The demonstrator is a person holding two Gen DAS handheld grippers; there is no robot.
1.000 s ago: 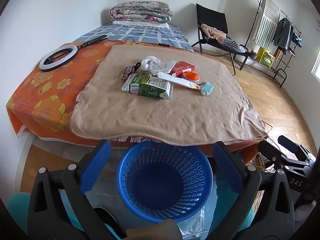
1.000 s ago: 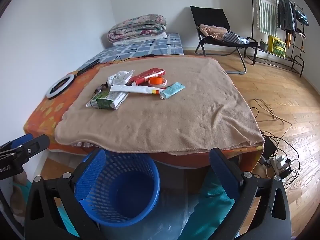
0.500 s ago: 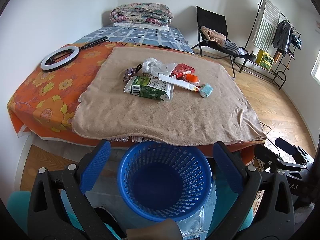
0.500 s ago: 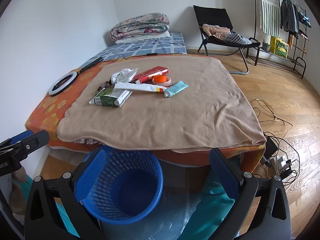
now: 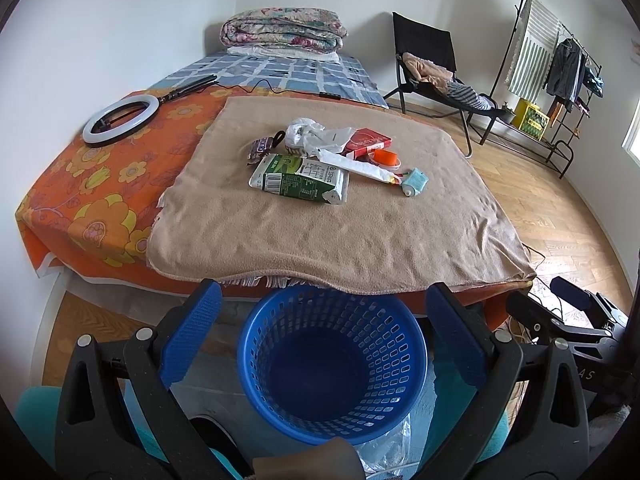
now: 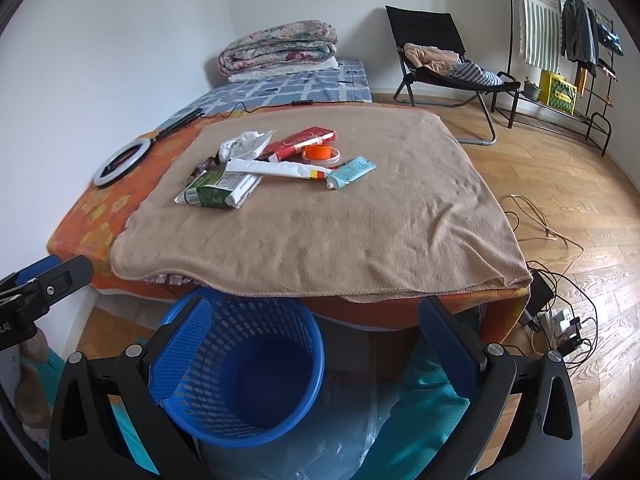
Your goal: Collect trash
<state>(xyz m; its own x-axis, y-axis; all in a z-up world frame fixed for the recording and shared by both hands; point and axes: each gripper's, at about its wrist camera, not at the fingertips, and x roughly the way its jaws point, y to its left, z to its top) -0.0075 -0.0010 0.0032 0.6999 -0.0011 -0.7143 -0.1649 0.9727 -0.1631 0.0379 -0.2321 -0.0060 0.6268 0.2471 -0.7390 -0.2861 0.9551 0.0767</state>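
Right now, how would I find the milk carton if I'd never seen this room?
Look at the tan blanket spread over the bed. In the small pile of trash on it, the milk carton lies flat at the front, nearest the blue basket. It is the only green-and-white box.

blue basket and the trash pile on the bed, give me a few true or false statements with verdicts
1. The blue basket holds no trash. True.
2. The green carton lies in the basket. False: it lies on the tan blanket.
3. The left claw is shut on the teal tube. False: both the left claw and the right claw are open and hold nothing.
4. The white tube rests partly on the carton. True.
5. The ring light lies on the tan blanket. False: it lies on the orange floral sheet.
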